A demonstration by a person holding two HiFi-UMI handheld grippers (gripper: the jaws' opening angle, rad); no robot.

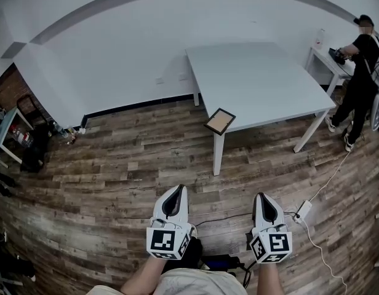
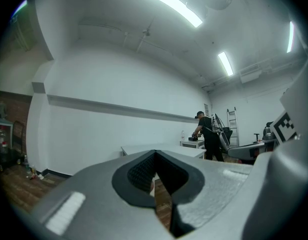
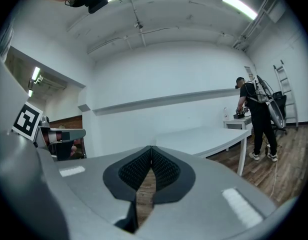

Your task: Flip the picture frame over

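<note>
A small picture frame (image 1: pixel 219 121) with a dark rim and tan face lies on the near left corner of the white table (image 1: pixel 257 82), slightly overhanging the edge. My left gripper (image 1: pixel 173 195) and right gripper (image 1: pixel 265 201) hang side by side over the wooden floor, well short of the table. Both are shut with nothing between the jaws. In the left gripper view the gripper (image 2: pixel 155 154) points at the table (image 2: pixel 164 150). The right gripper (image 3: pixel 151 149) faces the table (image 3: pixel 204 136) too. The frame cannot be made out in either gripper view.
A person in black (image 1: pixel 357 72) stands at a small side table (image 1: pixel 328 60) at the far right. A power strip (image 1: pixel 302 211) and cables lie on the floor by my right gripper. Shelving and bags (image 1: pixel 26 141) sit at the left wall.
</note>
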